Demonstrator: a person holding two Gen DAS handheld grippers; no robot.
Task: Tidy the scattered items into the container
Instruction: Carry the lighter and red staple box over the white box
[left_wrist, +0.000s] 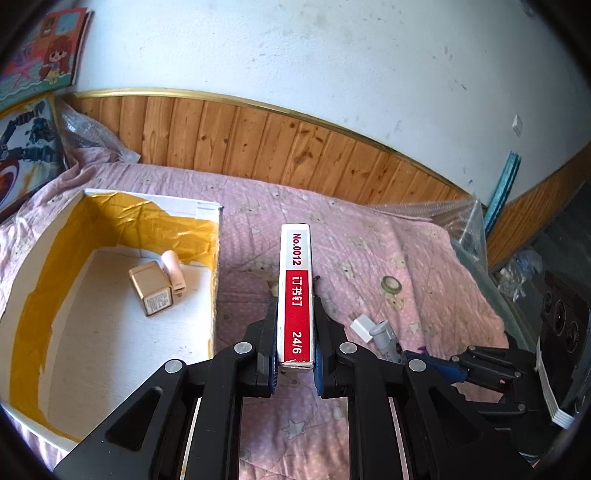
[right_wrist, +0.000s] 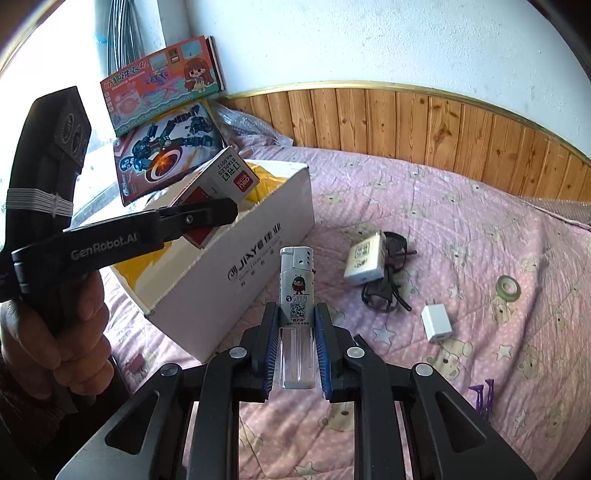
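L gripper (left_wrist: 295, 328) clamps staple box (left_wrist: 295, 288), R gripper (right_wrist: 295, 332) clamps lighter (right_wrist: 296, 288); pink quilt (left_wrist: 388, 258), wood wainscot (left_wrist: 258, 144).

Quilted pink cloth bedspread (right_wrist: 461, 240), matt white cardboard container (left_wrist: 207, 280) lined with glossy yellow tape, glossy paper staple box (left_wrist: 296, 295), clear-bottomed plastic lighter (right_wrist: 297, 306), knotty varnished wood panelling (left_wrist: 295, 147)

Red-white staple box (left_wrist: 296, 295) and lighter (right_wrist: 296, 291) aloft beside yellow-lined white box (left_wrist: 216, 258).
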